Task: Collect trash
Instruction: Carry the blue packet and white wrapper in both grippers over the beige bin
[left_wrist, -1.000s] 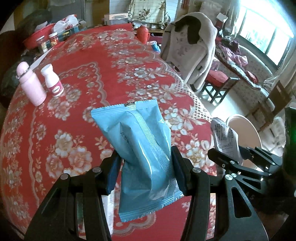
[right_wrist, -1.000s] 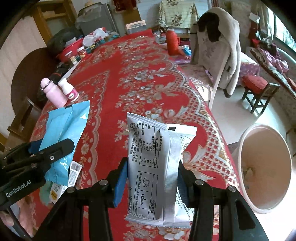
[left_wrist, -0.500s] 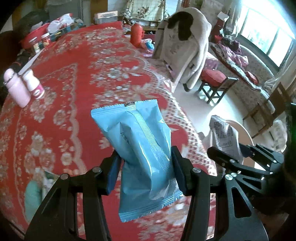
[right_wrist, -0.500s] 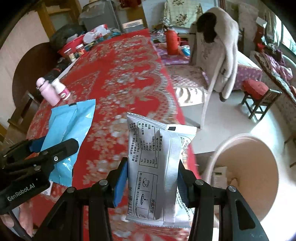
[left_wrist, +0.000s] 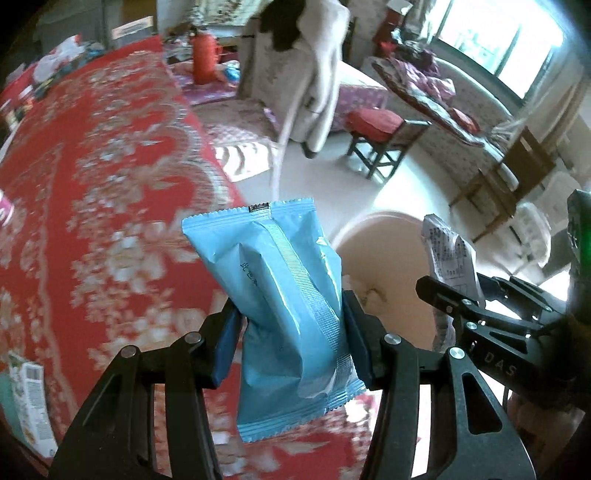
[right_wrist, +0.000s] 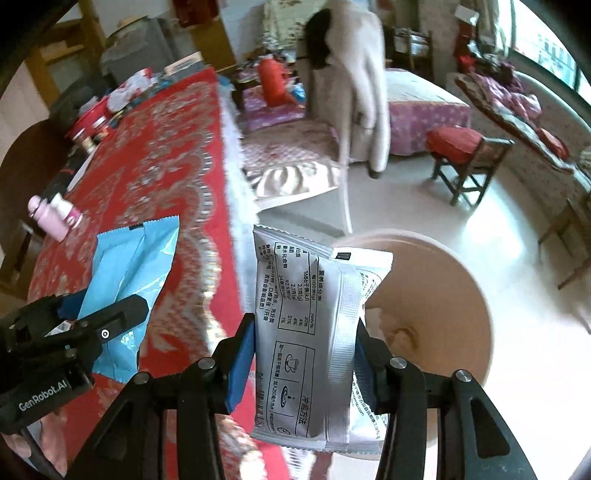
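My left gripper (left_wrist: 291, 328) is shut on a light blue snack packet (left_wrist: 284, 295), which stands upright between the blue pads. My right gripper (right_wrist: 304, 350) is shut on a silver packet with black print (right_wrist: 310, 332). Both packets hang over the right edge of the red floral table (left_wrist: 92, 177). A beige round bin (right_wrist: 436, 306) stands on the floor just right of the table, partly hidden behind the silver packet. In the left wrist view the bin (left_wrist: 384, 258) shows behind the blue packet, and the right gripper (left_wrist: 454, 291) with the silver packet (left_wrist: 447, 254) is at the right. The right wrist view shows the left gripper (right_wrist: 107, 317) holding the blue packet (right_wrist: 136, 269).
A chair draped with a pale coat (right_wrist: 354, 85) stands beyond the bin, and a small red-cushioned stool (right_wrist: 461, 151) further right. A pink bottle (right_wrist: 44, 218) and a white bottle (right_wrist: 68, 212) stand on the table. A carton (left_wrist: 31, 402) lies at the table's near left.
Both grippers have travelled right across the table with their packets, from over the tablecloth to its right edge. The bin has come closer under them. Neither grip has changed.
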